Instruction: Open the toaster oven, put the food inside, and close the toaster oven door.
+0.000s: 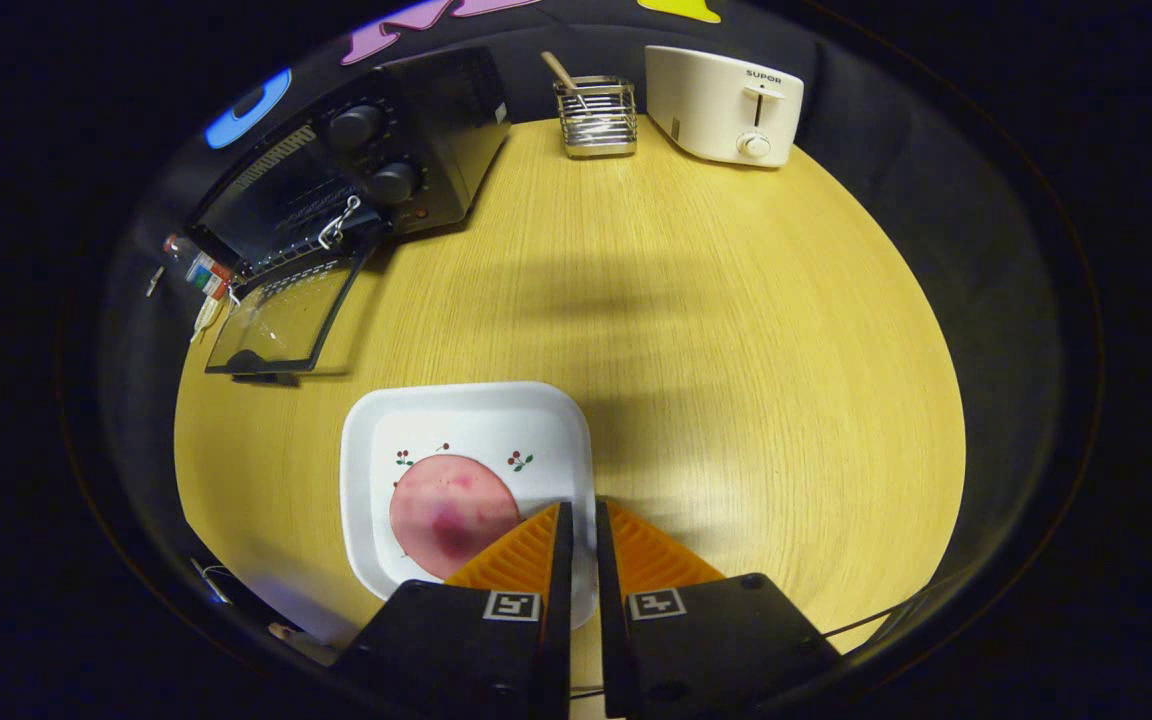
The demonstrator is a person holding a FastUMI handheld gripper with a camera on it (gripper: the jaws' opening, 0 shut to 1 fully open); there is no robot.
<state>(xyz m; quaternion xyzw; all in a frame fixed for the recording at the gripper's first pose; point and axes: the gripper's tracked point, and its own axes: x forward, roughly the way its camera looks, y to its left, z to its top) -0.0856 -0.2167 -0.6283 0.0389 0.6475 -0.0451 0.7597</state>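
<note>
The gripper (577, 512) hangs over the near edge of the wooden table (736, 330), its two fingers drawn almost together with only a thin slit between them and nothing caught in that slit; the fingertips sit above the right rim of a white square plate (556, 425); on that plate, just to the left of the left finger and partly hidden under it, lies the food, a round pink slice (441, 510) with a darker blotch, flanked by small cherry prints on the plate's surface; the slice is beside the fingers, not between them, and whether the left finger touches it cannot be told. Beyond the plate, to the far left, the black toaster oven (386, 150) stands with its glass door (281, 320) dropped open and lying flat toward the plate; a wire rack shows at the mouth, and two round knobs sit on its front panel. Farther back, a metal mesh holder (596, 120) with a wooden utensil stands near the table's far edge; right of it rests a white pop-up toaster (721, 100).
</note>
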